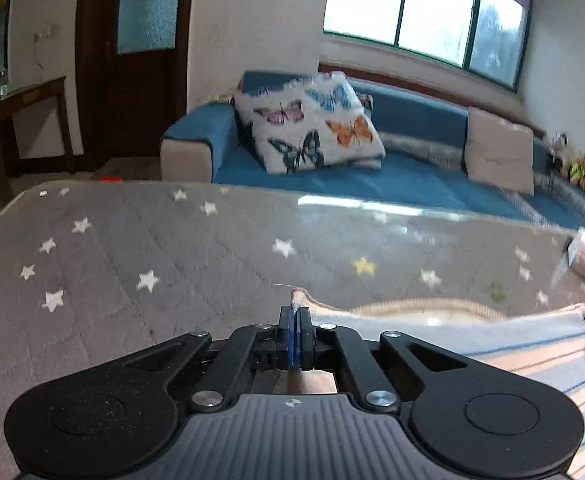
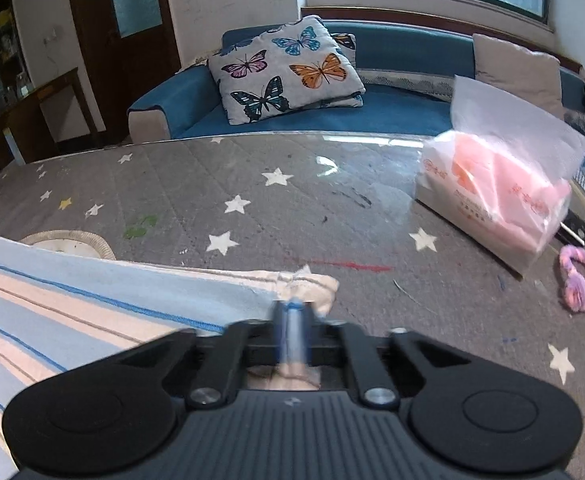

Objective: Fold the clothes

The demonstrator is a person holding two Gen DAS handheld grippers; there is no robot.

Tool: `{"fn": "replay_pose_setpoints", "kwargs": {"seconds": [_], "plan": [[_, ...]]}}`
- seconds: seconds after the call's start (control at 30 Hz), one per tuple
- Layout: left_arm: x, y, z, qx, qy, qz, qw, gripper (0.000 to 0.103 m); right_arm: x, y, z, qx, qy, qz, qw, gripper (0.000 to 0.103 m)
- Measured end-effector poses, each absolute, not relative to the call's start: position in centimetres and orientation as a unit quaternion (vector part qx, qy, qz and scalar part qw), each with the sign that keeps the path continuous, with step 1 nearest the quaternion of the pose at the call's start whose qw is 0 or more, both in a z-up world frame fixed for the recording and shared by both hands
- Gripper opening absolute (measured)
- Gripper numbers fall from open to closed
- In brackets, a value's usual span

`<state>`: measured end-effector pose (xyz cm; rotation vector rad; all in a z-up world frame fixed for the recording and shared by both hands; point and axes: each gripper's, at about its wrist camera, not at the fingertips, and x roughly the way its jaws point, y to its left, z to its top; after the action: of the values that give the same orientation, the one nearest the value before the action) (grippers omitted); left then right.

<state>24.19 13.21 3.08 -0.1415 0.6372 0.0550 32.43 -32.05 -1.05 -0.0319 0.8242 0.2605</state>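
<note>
1. Since both grippers are pinching cloth, the step in hand looks like the grab that comes just before a fold.
2. The left gripper [image 1: 294, 310] has its fingers pressed tight together, with a bit of cream edge of the shirt [image 1: 532, 344] poking out between them.
3. The right gripper [image 2: 292, 312] is blurry, but its fingers also look shut on the cream corner of the shirt [image 2: 92, 300].
4. No earlier picture is given, so I only say how the fingers stand now.
5. The shirt is striped in light blue, cream and thin dark blue lines. It lies flat on the table [image 1: 152, 248], which has a grey cover with white stars.
6. Its round neck hole [image 2: 68, 240] sits between the two pinched spots, so these look like the two shoulder corners.
7. A pack of pink tissues [image 2: 500, 196] stands farther back on the right, well apart from the shirt. A pink hair band [image 2: 584, 280] lies near it.
8. Next, I think both hands should lift together and carry the top edge over the rest of the shirt.
9. They should stay level with each other, so the fold comes out straight.
10. The pinch is only on the very edge, so a quick pull could make the cloth slip out.
</note>
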Motion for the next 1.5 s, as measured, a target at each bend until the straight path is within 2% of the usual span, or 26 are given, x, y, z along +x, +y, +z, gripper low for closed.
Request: {"fn": "replay_pose_setpoints", "kwargs": {"seconds": [0.13,0.27,0.3,0.33,0.4,0.43,0.5,0.67,0.83,0.9,1.0,1.37,1.5], "plan": [[23.5,14.1,4.0,-0.08,0.269,0.035,0.959,0.001,33.0,-31.3,0.1,-0.008,0.358,0.129,0.925,0.002],[25.8,14.8,1.6,-0.039,0.323,0.069,0.943,0.002,34.4,-29.6,-0.5,-0.014,0.356,0.132,0.925,0.003],[26.4,14.9,1.0,-0.033,0.34,0.075,0.937,0.007,34.7,-29.3,-0.9,-0.016,0.363,0.134,0.922,0.004],[26.7,15.2,0.6,-0.032,0.353,0.082,0.931,0.007,34.9,-29.1,-1.1,-0.019,0.369,0.134,0.92,0.008],[26.9,15.7,0.4,-0.041,0.361,0.094,0.927,0.008,34.7,-28.7,-1.0,-0.025,0.366,0.13,0.921,0.009],[26.7,15.9,0.5,-0.044,0.361,0.097,0.926,0.011,34.5,-28.6,-0.9,-0.028,0.366,0.131,0.921,0.009],[26.0,15.7,0.9,-0.044,0.364,0.094,0.925,0.026,34.0,-28.5,-0.4,-0.034,0.366,0.139,0.92,0.011],[23.8,13.5,2.1,-0.02,0.371,0.049,0.927,0.039,31.8,-27.7,0.4,-0.055,0.375,0.17,0.909,0.027],[20.7,10.1,1.5,0.009,0.395,-0.002,0.919,0.04,28.4,-25.3,0.5,-0.087,0.389,0.215,0.892,0.04],[19.3,9.2,1.2,0.021,0.397,-0.012,0.918,0.045,26.9,-24.3,0.5,-0.102,0.391,0.233,0.885,0.042],[17.4,8.2,0.8,0.04,0.397,-0.019,0.917,0.047,24.6,-22.9,0.3,-0.114,0.394,0.255,0.876,0.046],[11.0,6.3,0.4,0.072,0.384,-0.037,0.92,0.054,15.1,-20.0,-0.3,-0.164,0.383,0.314,0.853,0.05],[9.1,5.5,0.4,0.082,0.376,-0.045,0.922,0.056,11.6,-19.5,-0.4,-0.175,0.379,0.333,0.846,0.056]]}}
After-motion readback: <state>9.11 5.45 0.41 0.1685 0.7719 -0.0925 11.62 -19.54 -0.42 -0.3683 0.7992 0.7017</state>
